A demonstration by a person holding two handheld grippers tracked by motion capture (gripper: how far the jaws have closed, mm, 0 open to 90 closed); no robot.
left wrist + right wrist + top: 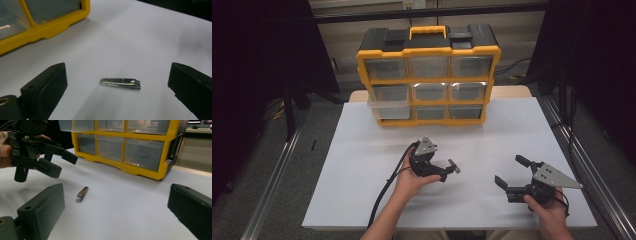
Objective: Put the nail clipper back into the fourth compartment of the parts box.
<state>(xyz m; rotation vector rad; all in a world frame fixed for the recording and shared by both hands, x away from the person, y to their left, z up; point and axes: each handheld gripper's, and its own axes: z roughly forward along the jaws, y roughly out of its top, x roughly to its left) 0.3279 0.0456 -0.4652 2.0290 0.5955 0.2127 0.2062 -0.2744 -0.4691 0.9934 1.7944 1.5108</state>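
A small silver nail clipper [120, 83] lies flat on the white table sheet [362, 165]. My left gripper [450, 171] hovers near the middle of the sheet, held in a hand, jaws wide open; in the left gripper view the clipper sits between them, a short way ahead. My right gripper [510, 170] is at the right front, also open and empty, pointing left. In the right gripper view the nail clipper [82, 194] lies ahead near the left jaw, with the left gripper [62, 164] above and left of it.
A yellow and black organizer case [428, 75] with clear drawers stands upright at the back of the table. Its middle-left drawer [387, 102] sticks out a little. Dark floor and metal rails flank the table on both sides.
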